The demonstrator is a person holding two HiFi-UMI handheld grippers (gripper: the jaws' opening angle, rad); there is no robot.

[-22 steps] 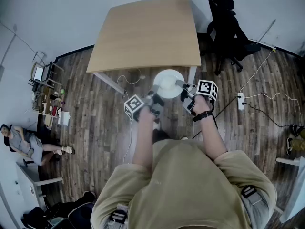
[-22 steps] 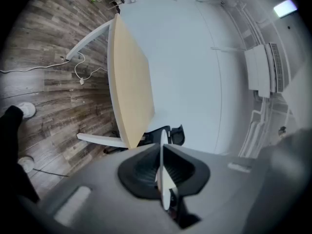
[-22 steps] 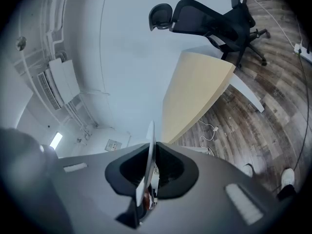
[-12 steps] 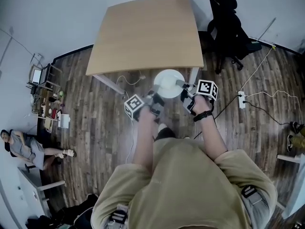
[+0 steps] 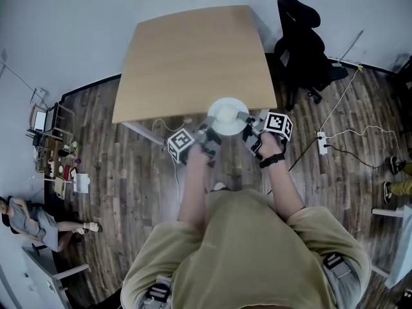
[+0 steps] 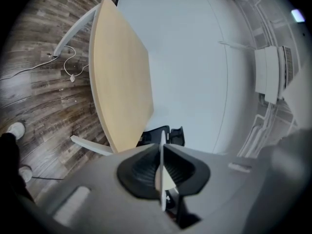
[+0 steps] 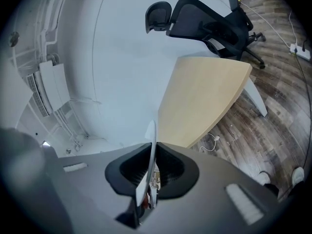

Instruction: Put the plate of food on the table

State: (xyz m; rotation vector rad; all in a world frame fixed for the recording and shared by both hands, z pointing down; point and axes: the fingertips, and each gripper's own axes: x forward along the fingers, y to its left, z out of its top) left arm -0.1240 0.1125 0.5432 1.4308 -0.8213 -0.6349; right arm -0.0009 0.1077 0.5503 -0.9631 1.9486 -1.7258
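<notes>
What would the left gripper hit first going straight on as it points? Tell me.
The left gripper is shut on the rim of the round white plate, so that comes first. Beyond it, probably the near corner of the light wooden table, though depth is unclear.

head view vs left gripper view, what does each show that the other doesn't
Only the head view: the whole white plate held between the left gripper and right gripper, plus a seated person. Only the left gripper view: its jaws shut on the plate's rim, edge-on, and a wall air conditioner. Both: the wooden table, black office chair and wood floor.
</notes>
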